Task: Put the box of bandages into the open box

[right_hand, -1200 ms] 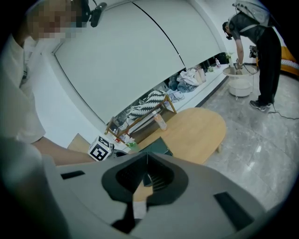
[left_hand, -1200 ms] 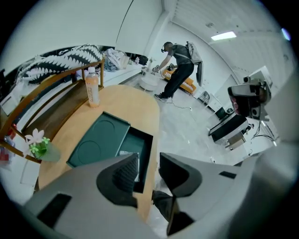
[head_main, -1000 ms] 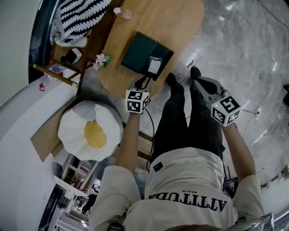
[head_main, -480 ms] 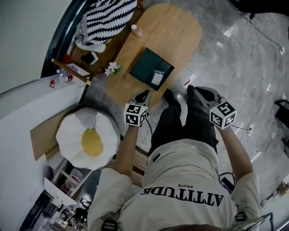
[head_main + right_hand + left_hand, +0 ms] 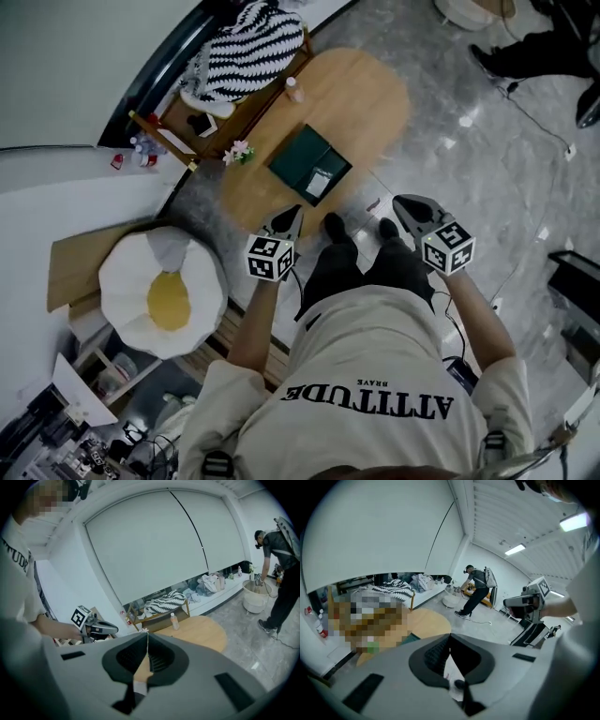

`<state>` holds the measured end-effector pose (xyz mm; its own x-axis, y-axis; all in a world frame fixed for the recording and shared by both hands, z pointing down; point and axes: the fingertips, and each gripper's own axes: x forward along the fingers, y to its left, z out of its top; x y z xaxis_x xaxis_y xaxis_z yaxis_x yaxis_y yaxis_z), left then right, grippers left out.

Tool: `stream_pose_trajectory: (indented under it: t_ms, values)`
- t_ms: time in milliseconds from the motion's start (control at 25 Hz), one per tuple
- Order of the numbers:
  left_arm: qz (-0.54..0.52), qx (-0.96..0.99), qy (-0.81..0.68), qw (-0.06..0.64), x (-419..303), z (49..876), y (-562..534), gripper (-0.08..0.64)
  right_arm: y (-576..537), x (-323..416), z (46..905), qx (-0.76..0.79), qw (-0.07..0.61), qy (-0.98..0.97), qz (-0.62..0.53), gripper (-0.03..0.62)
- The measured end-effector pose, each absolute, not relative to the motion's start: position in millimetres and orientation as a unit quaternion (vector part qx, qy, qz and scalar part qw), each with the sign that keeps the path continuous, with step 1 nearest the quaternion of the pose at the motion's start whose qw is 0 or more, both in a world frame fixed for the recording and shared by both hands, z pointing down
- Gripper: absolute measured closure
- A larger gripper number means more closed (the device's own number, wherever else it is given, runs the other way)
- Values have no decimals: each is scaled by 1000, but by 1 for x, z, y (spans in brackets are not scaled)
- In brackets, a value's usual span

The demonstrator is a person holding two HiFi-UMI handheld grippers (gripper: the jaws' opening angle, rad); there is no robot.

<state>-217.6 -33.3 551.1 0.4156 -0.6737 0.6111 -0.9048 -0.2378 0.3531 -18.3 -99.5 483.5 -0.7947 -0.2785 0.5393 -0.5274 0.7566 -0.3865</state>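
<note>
Head view: your left tool (image 5: 292,214) and right tool (image 5: 401,202) hover by desk (image 5: 361,103) near edge. Green open box (image 5: 298,155) there holds box of bandages (image 5: 320,183).
Left gripper view: your jaws together, empty.
Right gripper view: same.

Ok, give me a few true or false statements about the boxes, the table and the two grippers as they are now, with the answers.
1. The left gripper grips a box. False: its jaws are shut on nothing.
2. The green box lies open on the wooden table. True.
3. A small pale box lies inside the green box. True.
4. The bottle stands inside the green box. False: it stands on the wooden table near its far edge, apart from the green box.
5. The right gripper is shut and empty. True.
6. The wooden table has a square top. False: the top is oval.
</note>
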Motion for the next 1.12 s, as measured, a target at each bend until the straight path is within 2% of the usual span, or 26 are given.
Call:
stream_pose_trajectory:
  t_ms: [480, 1120]
  values:
    - [113, 712, -620, 308, -162, 491, 5, 538, -89, 20, 451, 102, 265, -942, 180, 569]
    - [50, 632, -726, 266, -77, 432, 77, 538, -75, 95, 427, 16, 255, -956, 144, 569]
